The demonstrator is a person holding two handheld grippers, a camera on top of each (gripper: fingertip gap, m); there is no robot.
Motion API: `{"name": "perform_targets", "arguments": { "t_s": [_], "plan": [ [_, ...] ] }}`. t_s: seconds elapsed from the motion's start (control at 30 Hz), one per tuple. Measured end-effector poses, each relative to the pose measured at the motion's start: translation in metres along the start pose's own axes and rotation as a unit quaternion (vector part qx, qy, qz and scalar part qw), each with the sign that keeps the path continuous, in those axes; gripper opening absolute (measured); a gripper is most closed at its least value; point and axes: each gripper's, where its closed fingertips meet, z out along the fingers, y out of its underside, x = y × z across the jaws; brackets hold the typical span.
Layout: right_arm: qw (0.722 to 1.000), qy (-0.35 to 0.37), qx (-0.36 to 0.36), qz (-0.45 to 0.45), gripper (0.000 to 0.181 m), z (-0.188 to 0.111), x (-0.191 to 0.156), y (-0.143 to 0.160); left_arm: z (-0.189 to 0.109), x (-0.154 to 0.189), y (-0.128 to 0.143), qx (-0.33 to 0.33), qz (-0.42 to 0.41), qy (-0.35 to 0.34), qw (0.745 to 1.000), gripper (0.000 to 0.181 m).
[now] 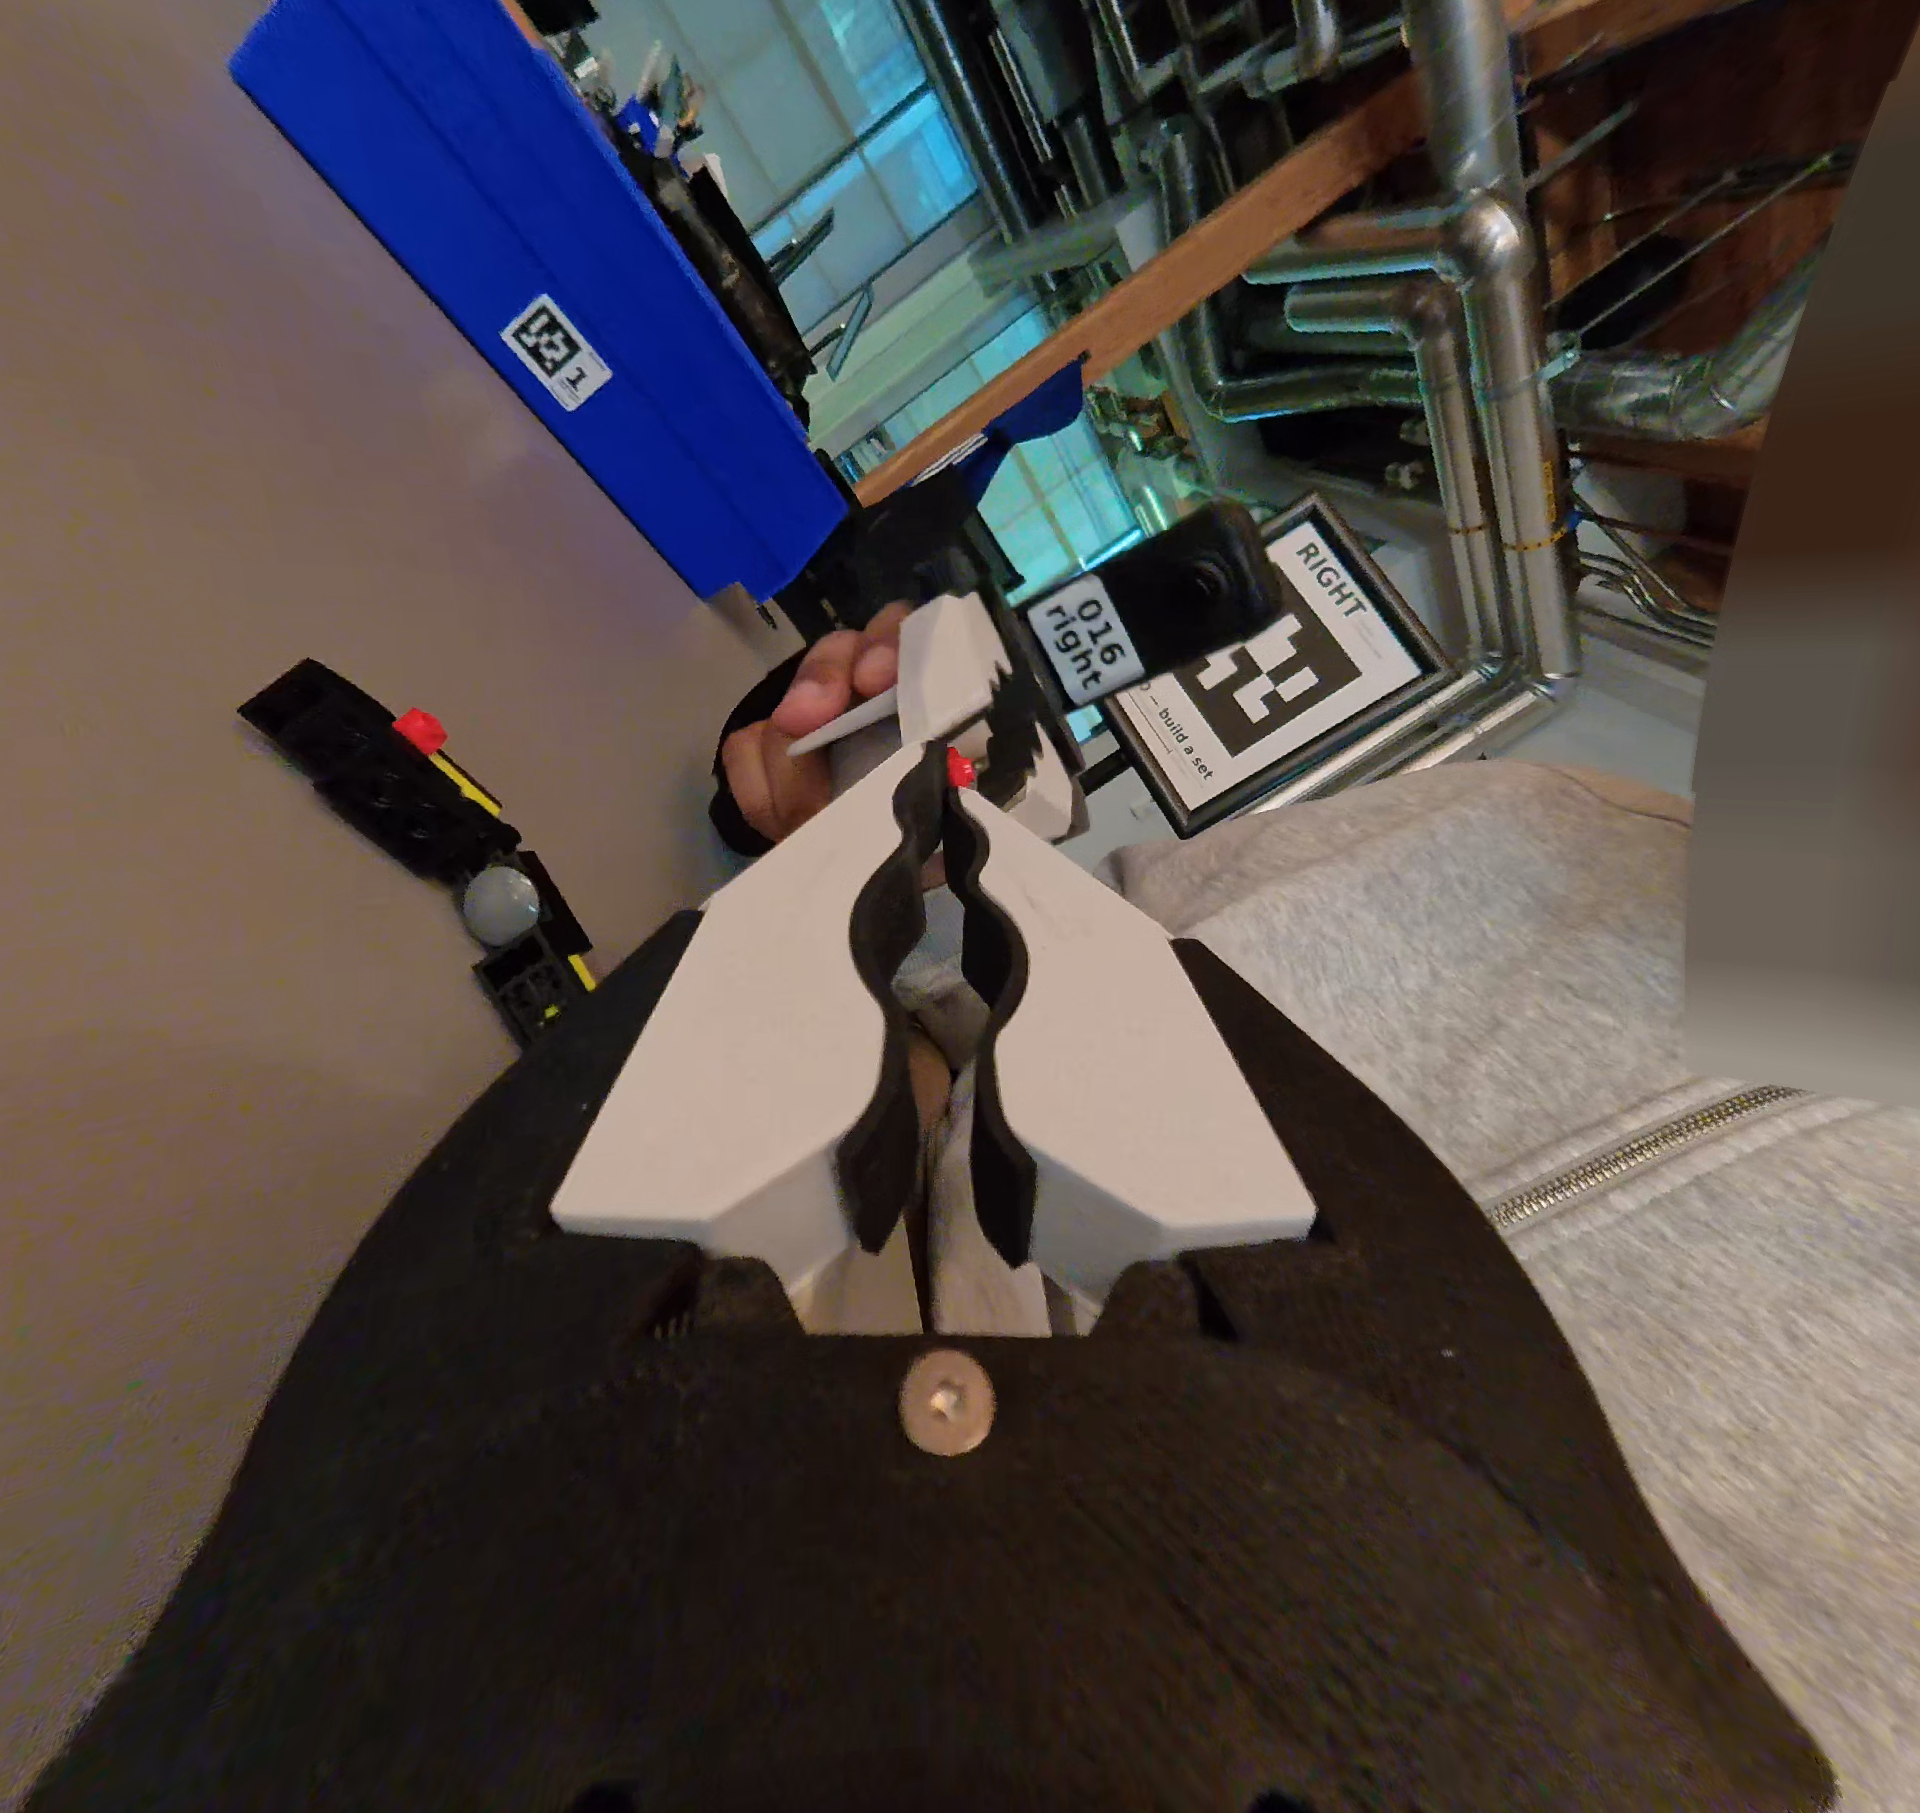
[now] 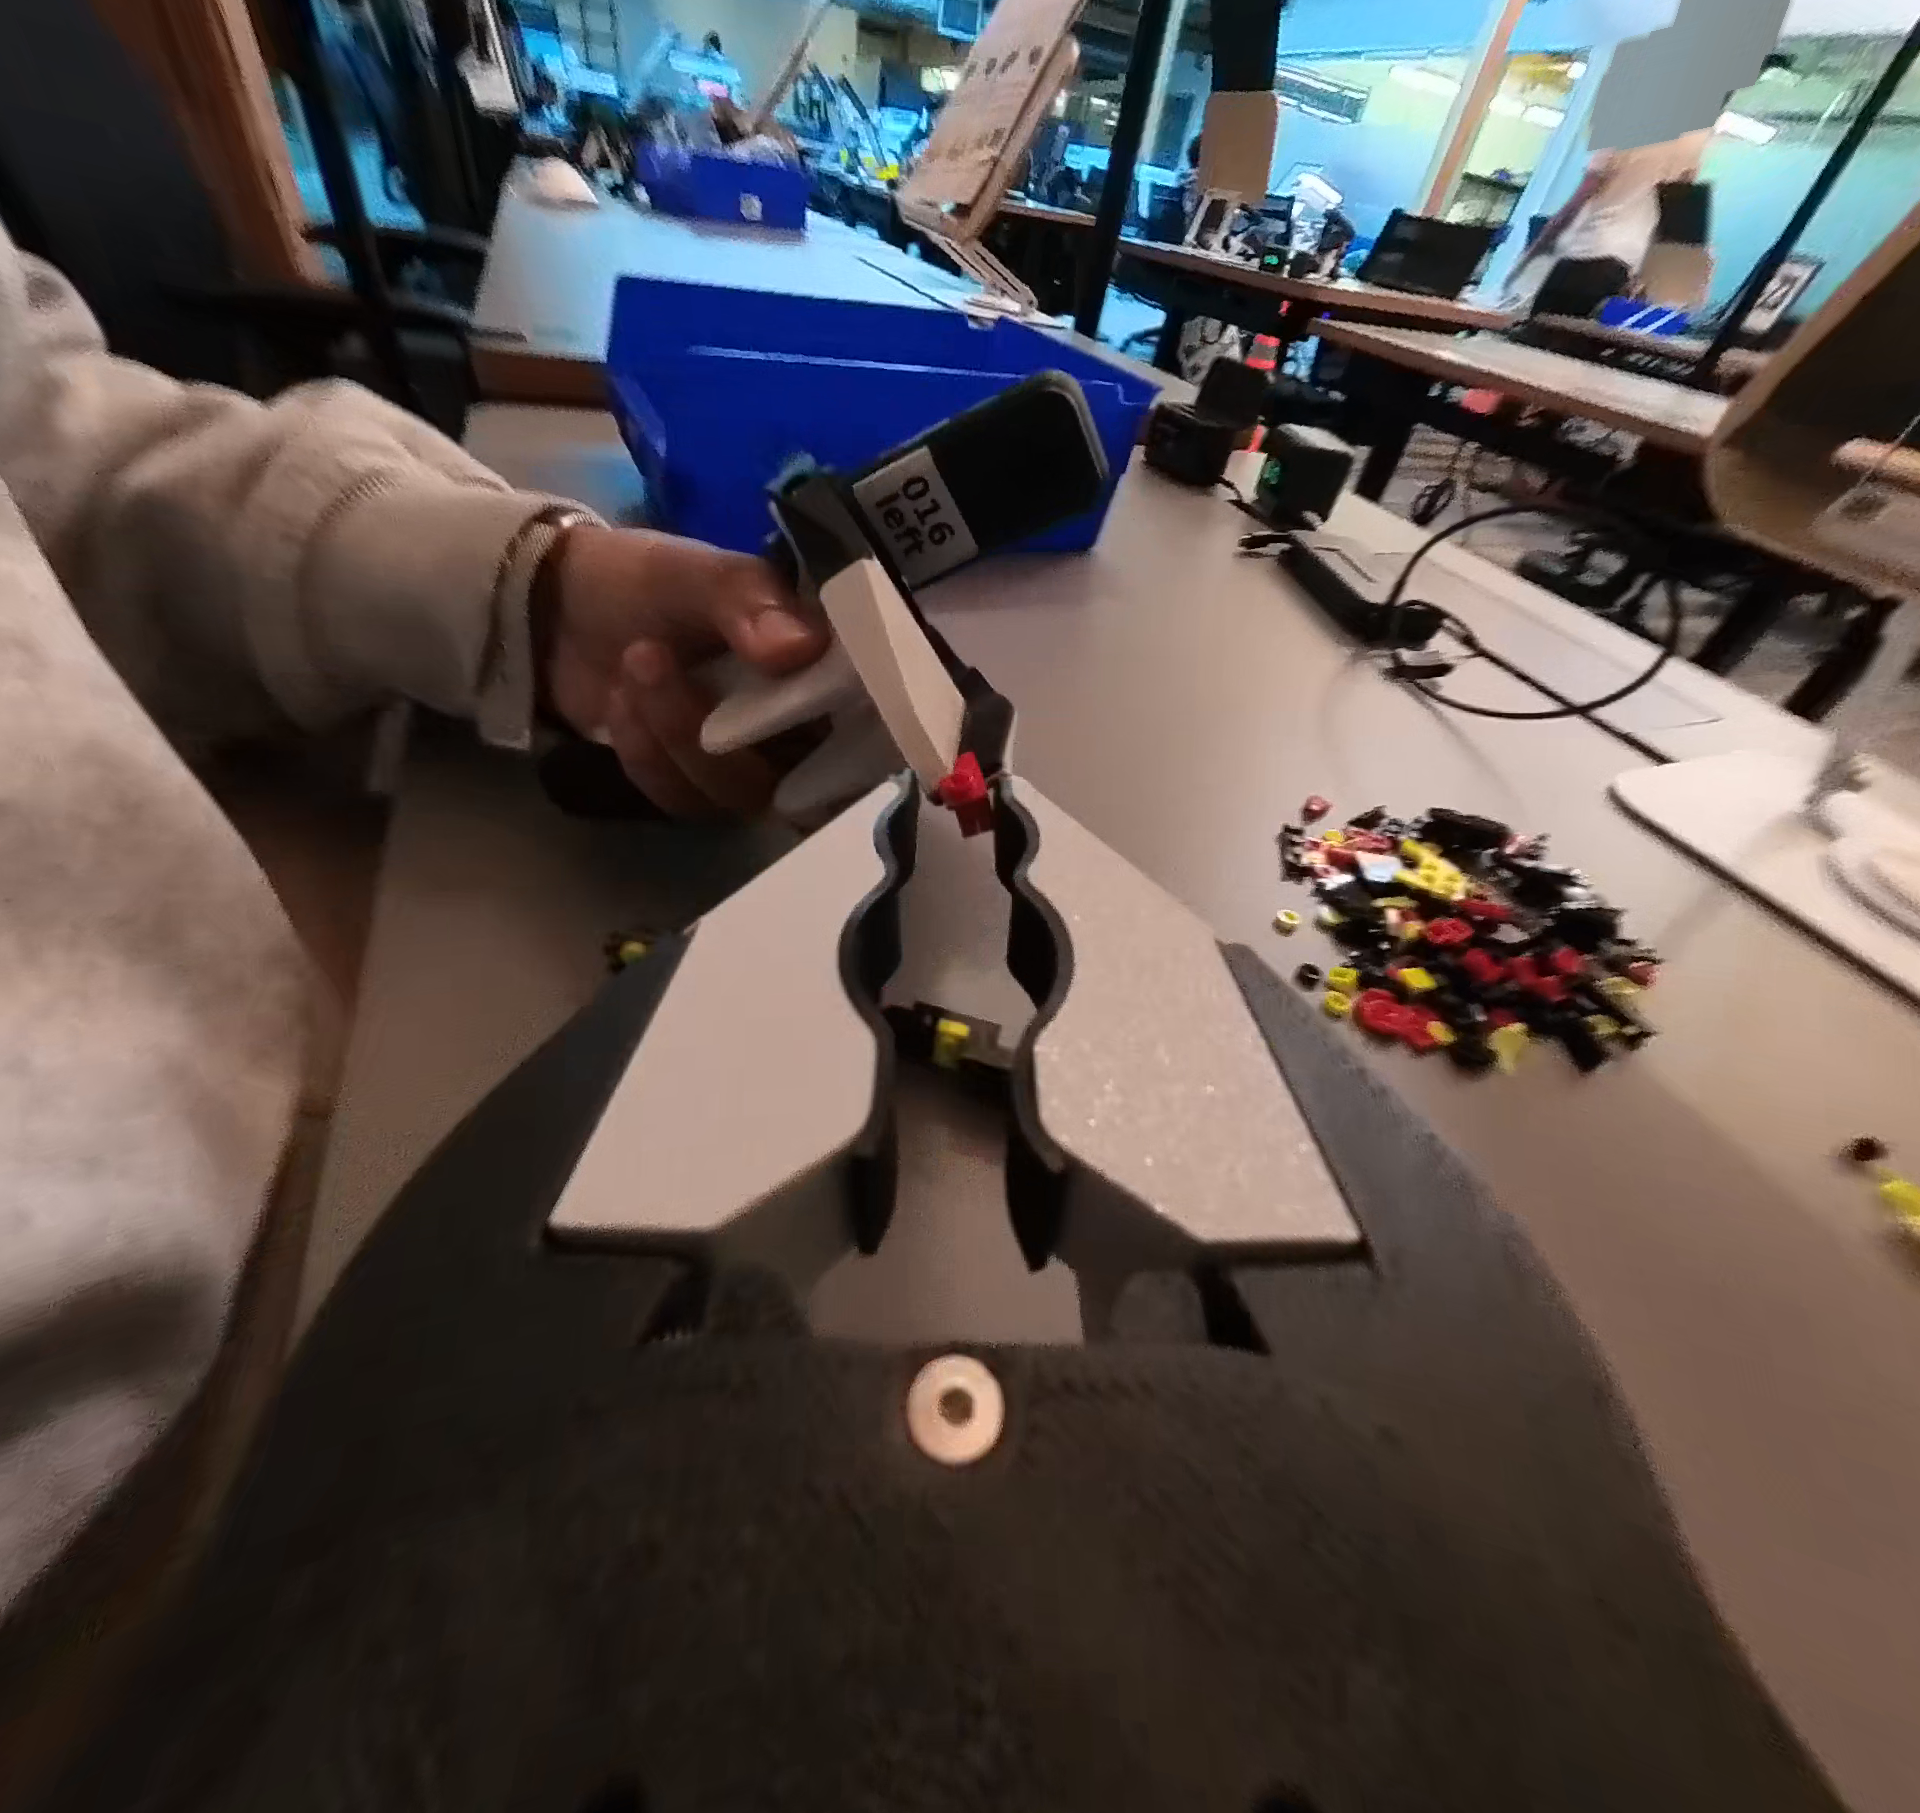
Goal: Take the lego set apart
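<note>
Fingertips of the left hand-held gripper (image 1: 948,776) pinch a small red lego piece (image 2: 964,784) above the table (image 2: 1195,683); the right hand-held gripper (image 2: 954,813) gapes around it. Beyond lie loose bricks (image 2: 1465,942) and a blue bin (image 2: 831,402).

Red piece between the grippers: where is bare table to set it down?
Bare table lies between the blue bin and the loose brick pile, and in front of that pile. It is crowded at the pile and around the cables.
</note>
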Motion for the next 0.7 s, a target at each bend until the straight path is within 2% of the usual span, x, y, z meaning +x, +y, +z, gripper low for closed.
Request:
{"name": "perform_targets", "arguments": {
  "t_s": [0.43,0.6,0.7],
  "plan": [
    [0.99,0.033,-0.027,-0.133,0.01,-0.003,-0.002,0.006,-0.002,-0.007,0.005,-0.019,-0.015,-0.012,1.0,0.0],
    [0.995,-0.005,-0.06,-0.086,0.005,-0.004,-0.005,0.015,-0.002,-0.013,0.013,-0.054,0.022,-0.046,0.997,0.0],
    [0.997,-0.018,-0.056,-0.044,0.005,-0.005,-0.006,0.012,-0.002,-0.01,0.013,-0.054,0.026,-0.042,0.997,0.0]
  ]
}}
